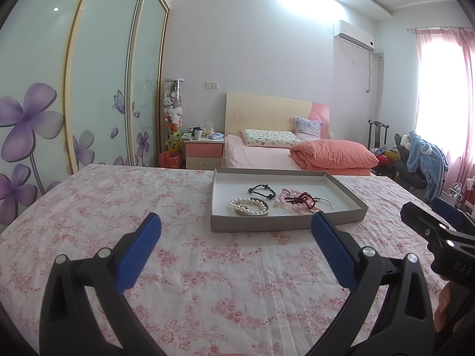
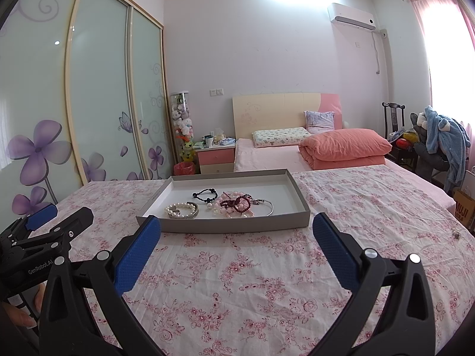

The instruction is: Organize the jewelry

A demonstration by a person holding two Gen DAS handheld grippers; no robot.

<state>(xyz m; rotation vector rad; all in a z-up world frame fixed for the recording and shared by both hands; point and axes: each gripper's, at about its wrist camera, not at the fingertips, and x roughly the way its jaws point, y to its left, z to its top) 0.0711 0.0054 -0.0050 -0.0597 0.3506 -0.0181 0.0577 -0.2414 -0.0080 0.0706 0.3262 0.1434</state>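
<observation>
A shallow grey box tray (image 1: 267, 224) (image 2: 231, 225) sits on the flowered tablecloth. It holds a black bead bracelet (image 1: 261, 191) (image 2: 206, 195), a white pearl bracelet (image 1: 248, 204) (image 2: 178, 206) on a silver bangle (image 1: 252, 211) (image 2: 185, 214), a tangle of pink and dark red beads (image 1: 297, 200) (image 2: 234, 204), and a thin silver bangle (image 1: 326, 203) (image 2: 268, 206). My left gripper (image 1: 236, 225) is open and empty, just short of the tray's near wall. My right gripper (image 2: 237, 228) is open and empty at the tray's near wall. Each gripper shows at the edge of the other's view.
The table is covered by a pink flowered cloth (image 1: 118, 207) (image 2: 371, 201). A small trinket (image 2: 456, 233) lies near the table's right edge. Beyond stand a bed (image 1: 267, 154), a nightstand (image 1: 203, 151), sliding wardrobe doors (image 1: 89, 89) and a chair with clothes (image 1: 421, 157).
</observation>
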